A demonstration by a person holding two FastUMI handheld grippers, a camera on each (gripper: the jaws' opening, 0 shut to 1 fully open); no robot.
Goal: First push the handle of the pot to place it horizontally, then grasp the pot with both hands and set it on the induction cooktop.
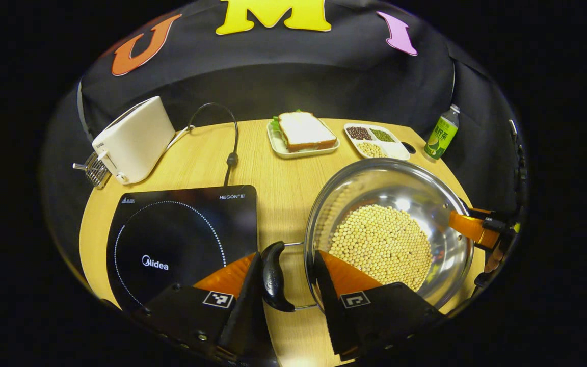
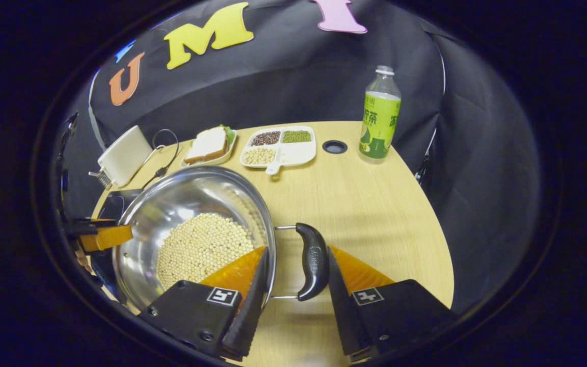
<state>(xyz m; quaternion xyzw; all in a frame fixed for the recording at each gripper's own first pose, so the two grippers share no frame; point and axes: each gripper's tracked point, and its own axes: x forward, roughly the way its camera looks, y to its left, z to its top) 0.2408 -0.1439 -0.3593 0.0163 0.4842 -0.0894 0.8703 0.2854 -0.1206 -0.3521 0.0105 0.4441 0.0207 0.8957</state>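
On the wooden surface [image 1: 278,173] the pot [image 1: 390,229] sat beside the cooktop [image 1: 181,234], bean-laden and probably heavy, slick steel. Your left gripper [image 1: 283,285] and right gripper [image 2: 293,275] bracketed the side handles, fingers unclenched; grip there.

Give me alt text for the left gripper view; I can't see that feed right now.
The left gripper straddles the black side handle of a steel pot holding pale beans, fingers open on either side of it. The black induction cooktop lies just left of the pot on the wooden table; the right gripper is at the pot's far rim.
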